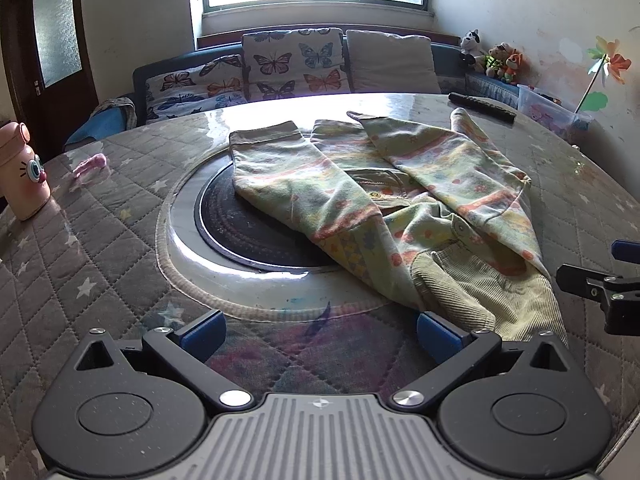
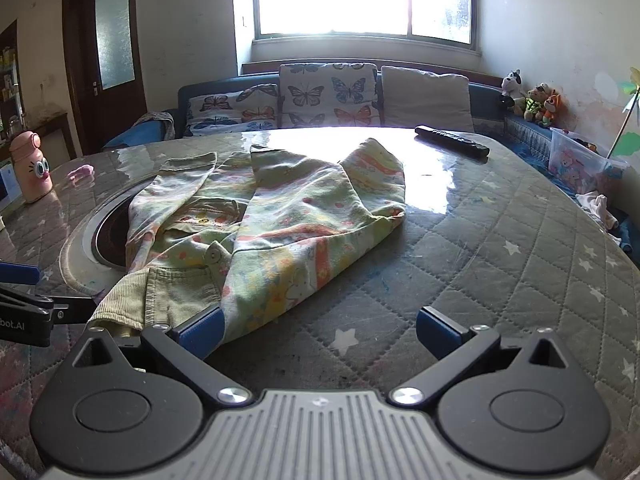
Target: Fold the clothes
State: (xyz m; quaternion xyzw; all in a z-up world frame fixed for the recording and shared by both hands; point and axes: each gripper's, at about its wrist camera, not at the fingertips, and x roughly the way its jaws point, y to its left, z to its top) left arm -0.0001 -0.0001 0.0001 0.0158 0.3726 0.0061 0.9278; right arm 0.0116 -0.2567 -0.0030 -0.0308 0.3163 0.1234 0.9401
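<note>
Jacket point(image 1: 404, 200) crumpled at table point(image 1: 100, 280) centre, pale green, orange-yellow print, corduroy hem, sleeves crossed, partly over black round inset point(image 1: 256, 236). Right view alone shows button point(image 2: 212, 255), "bot.AI" on left gripper point(image 1: 320, 332) at 9 o'clock. Left gripper and right gripper point(image 2: 318, 330) fingers both wide, holding nothing. Remote point(image 2: 452, 141) at 1 o'clock.

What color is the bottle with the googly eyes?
The bottle is pink, with a pink cap. It shows best in the left wrist view.

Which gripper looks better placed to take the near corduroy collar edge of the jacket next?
Probably the left gripper: its open fingers sit beside the floral green jacket's collar, while the right gripper faces mostly bare quilted table.
</note>
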